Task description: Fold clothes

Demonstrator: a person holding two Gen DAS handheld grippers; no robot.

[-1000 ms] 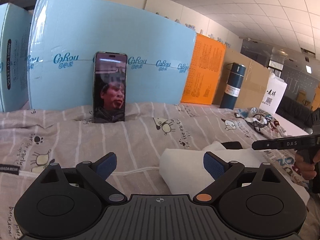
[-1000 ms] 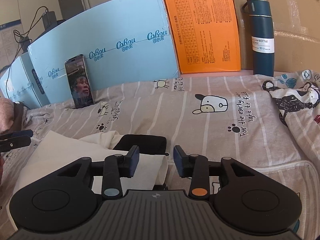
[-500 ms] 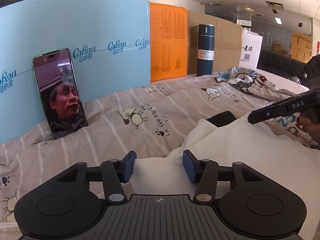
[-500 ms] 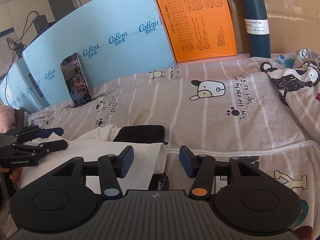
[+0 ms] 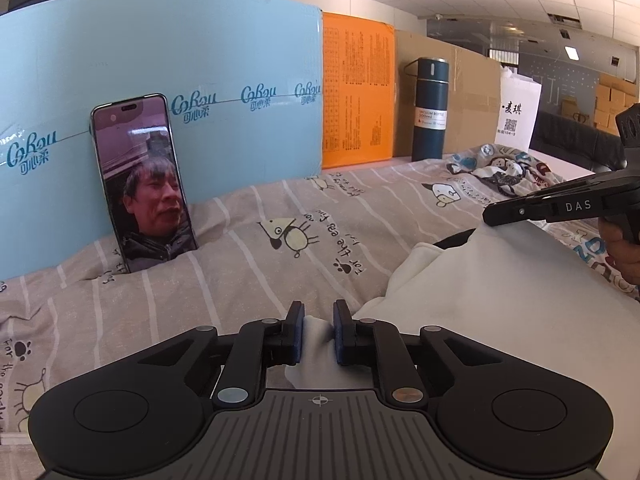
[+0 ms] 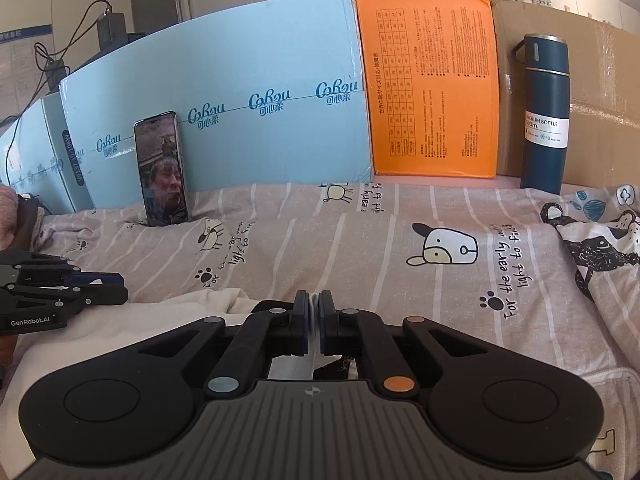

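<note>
- Left claw (image 5: 318, 334): we see it clamped on an edge of the white garment (image 5: 480, 292).
- Right claw (image 6: 315, 322): pinching another edge of it.
- Garment lies on the striped bed cover (image 6: 360, 248).

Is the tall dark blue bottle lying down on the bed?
No, the tall dark blue bottle stands upright against the brown cardboard.
</note>
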